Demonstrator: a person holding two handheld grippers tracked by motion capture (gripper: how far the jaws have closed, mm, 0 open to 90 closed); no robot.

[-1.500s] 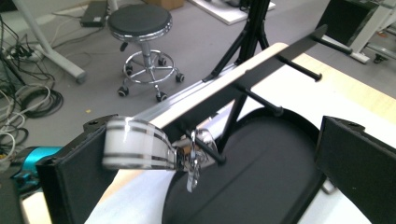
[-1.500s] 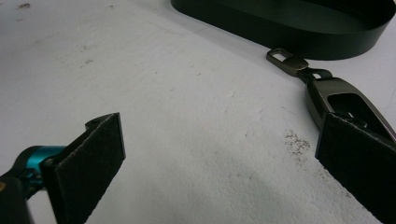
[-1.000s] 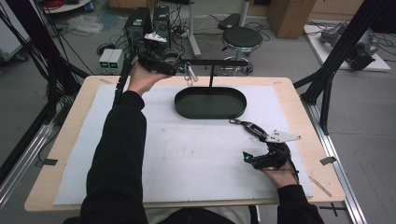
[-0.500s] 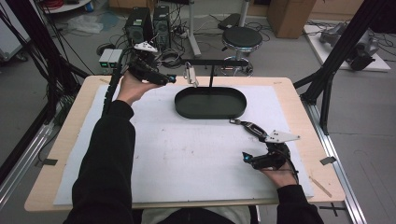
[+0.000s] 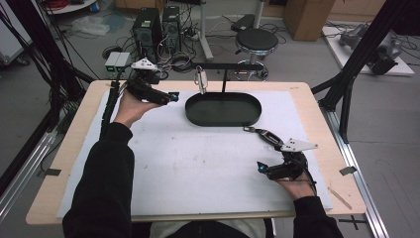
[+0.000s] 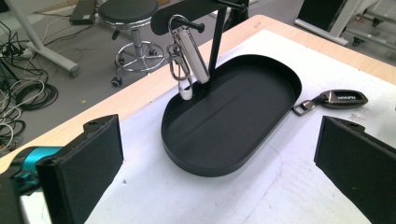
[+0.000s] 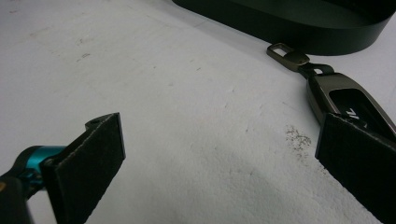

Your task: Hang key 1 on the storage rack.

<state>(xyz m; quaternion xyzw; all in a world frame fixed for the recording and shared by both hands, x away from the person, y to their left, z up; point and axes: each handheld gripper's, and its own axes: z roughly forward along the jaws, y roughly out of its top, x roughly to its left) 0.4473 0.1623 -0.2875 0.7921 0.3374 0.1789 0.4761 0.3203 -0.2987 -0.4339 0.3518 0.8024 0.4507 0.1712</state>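
Observation:
A black oval tray (image 5: 250, 115) lies at the back of the white mat, with a black stand rising from it. A silver keychain (image 5: 200, 79) hangs from the stand's hook (image 6: 187, 27), over the tray's left end (image 6: 187, 135). My left gripper (image 5: 161, 90) is held open to the left of the tray, its jaws wide with nothing between them (image 6: 219, 140). A dark car key fob (image 5: 261, 134) lies flat on the mat just right of the tray (image 7: 299, 23). My right gripper (image 5: 267, 156) rests open on the mat, its right jaw over the fob's near end (image 7: 343, 98).
The white mat (image 5: 198, 173) covers most of the wooden table (image 5: 322, 99). Black frame posts (image 5: 346, 94) stand at the right and left edges. On the floor behind the table are a stool (image 5: 255, 39), computer cases and cables.
My left gripper has drawn back from the stand, leftward and toward the person. The keychain stays hanging on the hook. The right gripper has not moved.

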